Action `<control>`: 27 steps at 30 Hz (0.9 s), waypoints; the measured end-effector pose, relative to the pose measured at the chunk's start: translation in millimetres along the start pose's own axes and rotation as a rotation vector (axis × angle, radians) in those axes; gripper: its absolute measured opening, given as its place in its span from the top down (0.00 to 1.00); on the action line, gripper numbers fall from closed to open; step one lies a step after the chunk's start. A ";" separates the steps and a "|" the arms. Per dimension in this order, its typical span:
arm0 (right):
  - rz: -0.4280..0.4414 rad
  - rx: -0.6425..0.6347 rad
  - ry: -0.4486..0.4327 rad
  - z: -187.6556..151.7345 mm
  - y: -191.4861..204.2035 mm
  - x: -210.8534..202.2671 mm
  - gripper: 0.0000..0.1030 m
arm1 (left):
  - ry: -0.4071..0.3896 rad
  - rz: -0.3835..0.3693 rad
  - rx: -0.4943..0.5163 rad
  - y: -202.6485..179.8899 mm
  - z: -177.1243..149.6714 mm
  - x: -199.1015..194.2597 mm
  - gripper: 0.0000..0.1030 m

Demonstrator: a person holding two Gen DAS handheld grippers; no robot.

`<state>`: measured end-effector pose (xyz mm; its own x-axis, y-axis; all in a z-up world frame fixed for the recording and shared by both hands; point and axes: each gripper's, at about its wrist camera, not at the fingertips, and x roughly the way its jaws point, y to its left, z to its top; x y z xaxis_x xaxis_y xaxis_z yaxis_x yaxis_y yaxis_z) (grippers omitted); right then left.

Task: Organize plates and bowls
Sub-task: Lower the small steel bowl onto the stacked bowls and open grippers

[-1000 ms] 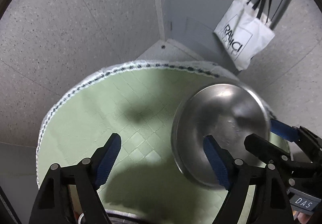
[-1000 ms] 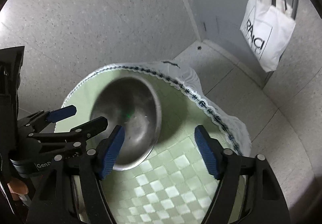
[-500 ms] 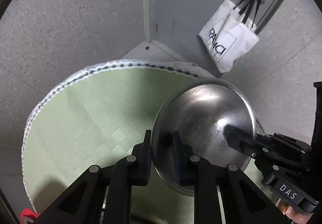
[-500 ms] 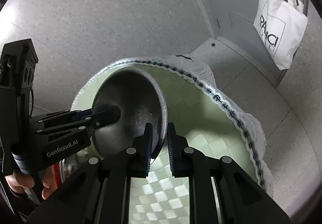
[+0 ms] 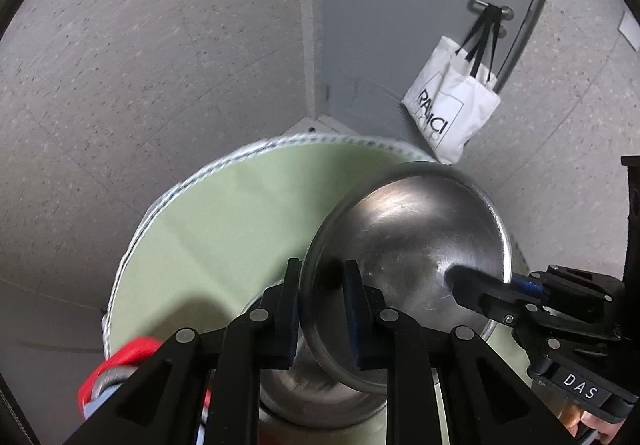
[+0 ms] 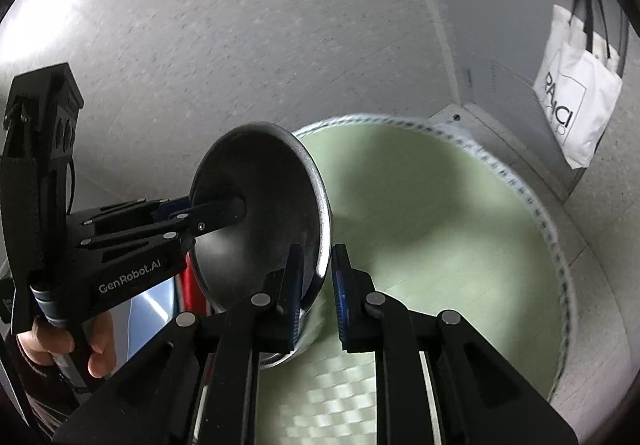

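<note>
Left gripper (image 5: pixel 322 285): clamping the steel bowl's (image 5: pixel 408 245) near-left rim.
Right gripper (image 6: pixel 314 269): pinching the opposite rim.
Bowl: hanging tilted above the green tablecloth (image 5: pixel 224 229).

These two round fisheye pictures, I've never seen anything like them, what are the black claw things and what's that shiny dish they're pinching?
No robot is here: a person holds a hand-held two-finger gripper in each hand, and each carries a wide-angle camera looking along its own fingers. That is why black fingers fill the bottom of both pictures.

One picture comes from the left gripper; the right gripper shows at its right side. The other comes from the right gripper, with the left one and the person's hand at its left.

Both grippers are shut on the rim of one steel bowl, on opposite sides, holding it tilted above a round table with a pale green checked cloth. Below it sits another metal bowl, and something red lies at the table's near edge, too blurred to name. A white tote bag hangs from a door handle behind.
</note>
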<state>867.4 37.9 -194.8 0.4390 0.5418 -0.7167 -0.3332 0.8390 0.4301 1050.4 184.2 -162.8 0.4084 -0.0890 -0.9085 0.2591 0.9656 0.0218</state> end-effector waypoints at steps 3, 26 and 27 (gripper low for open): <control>-0.003 -0.015 0.018 -12.0 13.3 6.7 0.86 | 0.008 0.004 -0.018 15.1 -18.0 -4.1 0.84; -0.180 -0.071 0.073 -39.3 28.4 45.5 0.86 | 0.123 0.006 -0.060 1.4 -54.9 45.9 0.81; -0.182 -0.073 0.073 -39.2 28.4 46.0 0.84 | 0.128 0.014 -0.058 0.8 -55.0 48.3 0.80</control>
<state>845.4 84.7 -237.1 0.4369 0.3747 -0.8177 -0.3147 0.9153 0.2512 1022.2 194.0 -229.6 0.2955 -0.0466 -0.9542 0.2018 0.9793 0.0147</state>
